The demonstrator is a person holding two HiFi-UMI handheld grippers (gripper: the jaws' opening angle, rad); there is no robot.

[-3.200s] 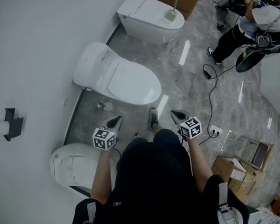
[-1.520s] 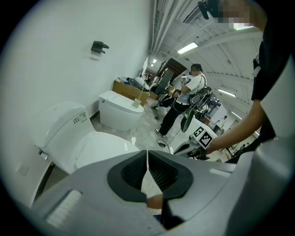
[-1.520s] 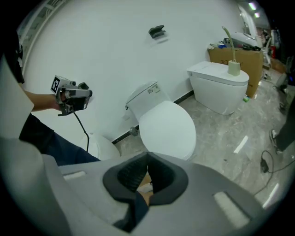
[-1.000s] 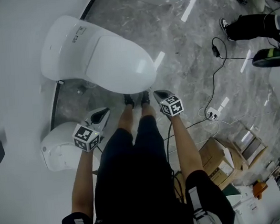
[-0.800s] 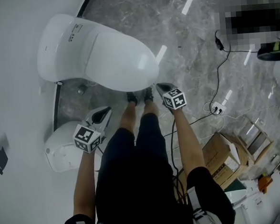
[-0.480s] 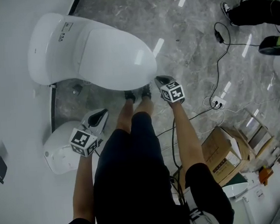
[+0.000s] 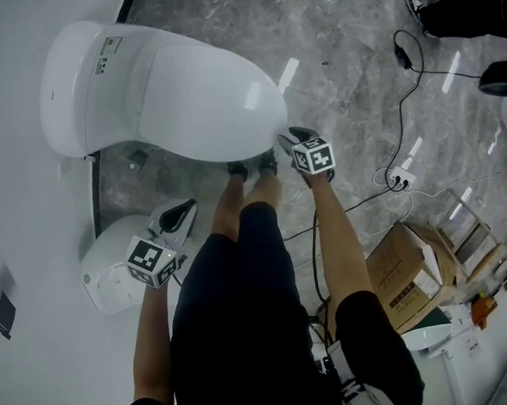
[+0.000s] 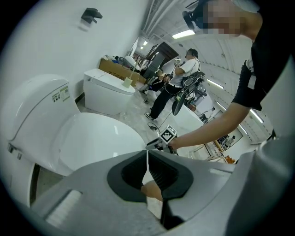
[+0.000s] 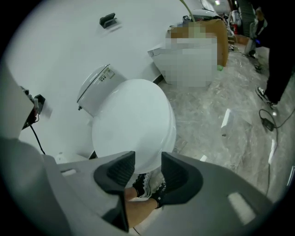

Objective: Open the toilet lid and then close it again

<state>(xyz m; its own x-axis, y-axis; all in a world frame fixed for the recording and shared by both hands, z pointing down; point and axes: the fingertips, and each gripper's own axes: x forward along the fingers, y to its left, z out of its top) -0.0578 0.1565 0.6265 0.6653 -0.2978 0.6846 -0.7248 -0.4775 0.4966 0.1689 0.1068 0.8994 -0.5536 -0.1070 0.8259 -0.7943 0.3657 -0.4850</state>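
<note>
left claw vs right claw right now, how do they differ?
Left claw has its jaws together, empty; right claw has its jaws apart, just been opening, nothing gripped yet. Right claw is at the front edge of the closed toilet lid; left claw hangs clear of it, beside the person's leg. Both point downward.
</note>
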